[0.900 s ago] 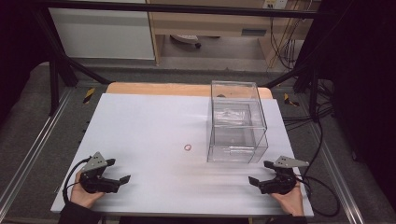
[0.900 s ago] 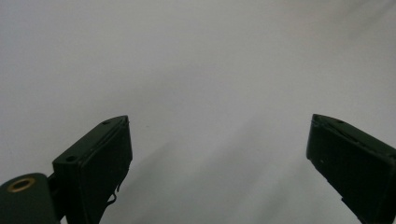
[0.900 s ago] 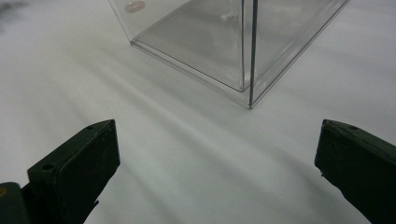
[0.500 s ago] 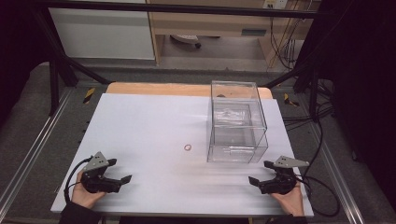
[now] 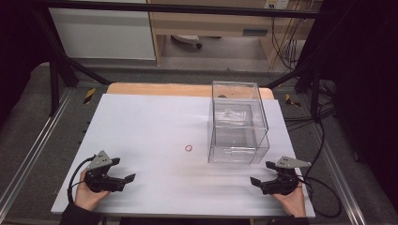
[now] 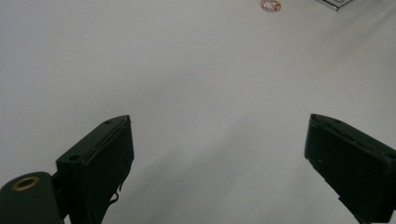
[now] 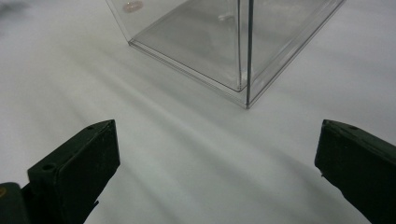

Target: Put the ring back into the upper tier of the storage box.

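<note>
Nothing has moved since the earlier frames; both grippers are staying at the near edge of the white table (image 5: 141,122).

High view: two grippers, one small ring (image 5: 188,148) and one clear box (image 5: 238,123) are showing. The left gripper (image 5: 126,180) is resting at the near left, the right gripper (image 5: 257,181) at the near right. The ring is lying between them, farther up the table, just left of the box and apart from it. The box is holding nothing discernible.

Left gripper view: the jaws are standing wide apart, gripping nothing; the ring (image 6: 271,5) is lying well ahead.

Right gripper view: the jaws are spread, empty; the box (image 7: 224,42) is sitting near, ahead, with the ring (image 7: 132,6) glimpsed through its wall.
</note>
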A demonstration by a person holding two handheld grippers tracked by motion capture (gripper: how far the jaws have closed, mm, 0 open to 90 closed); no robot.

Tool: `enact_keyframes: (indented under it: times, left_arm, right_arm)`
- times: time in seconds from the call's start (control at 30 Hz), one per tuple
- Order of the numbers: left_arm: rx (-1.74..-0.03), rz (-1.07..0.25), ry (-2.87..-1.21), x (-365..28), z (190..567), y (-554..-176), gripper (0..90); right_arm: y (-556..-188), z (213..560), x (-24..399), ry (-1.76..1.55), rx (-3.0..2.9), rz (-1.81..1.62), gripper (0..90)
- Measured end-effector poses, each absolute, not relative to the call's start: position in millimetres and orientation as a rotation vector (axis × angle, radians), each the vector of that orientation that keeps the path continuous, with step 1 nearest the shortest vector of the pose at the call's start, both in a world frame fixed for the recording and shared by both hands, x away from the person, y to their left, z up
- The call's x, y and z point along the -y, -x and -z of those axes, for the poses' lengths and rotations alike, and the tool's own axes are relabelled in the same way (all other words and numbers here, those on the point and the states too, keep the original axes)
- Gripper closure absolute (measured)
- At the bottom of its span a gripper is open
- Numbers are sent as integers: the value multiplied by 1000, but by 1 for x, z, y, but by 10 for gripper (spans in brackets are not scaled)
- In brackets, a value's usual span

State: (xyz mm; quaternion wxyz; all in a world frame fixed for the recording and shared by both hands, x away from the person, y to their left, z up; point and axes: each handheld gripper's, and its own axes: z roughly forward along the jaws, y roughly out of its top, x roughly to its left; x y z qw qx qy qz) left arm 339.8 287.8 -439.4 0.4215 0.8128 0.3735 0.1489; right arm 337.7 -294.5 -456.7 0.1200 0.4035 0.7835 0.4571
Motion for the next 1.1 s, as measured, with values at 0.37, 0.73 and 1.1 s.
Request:
enact_keyframes:
  times: [0.37,0.73,1.1]
  left_arm:
    - [-920,-365,-2053,-269,431,-348,80]
    - [-890,-375,-2071,-239,422,-359,85]
    - [-882,-370,-2088,-211,418,-373,99]
  right_arm:
    - [-338,458,293,-1173,-2298,-1321,3]
    - [-338,458,293,-1172,-2301,-1313,3]
    - [-339,458,293,-1169,-2301,-1308,3]
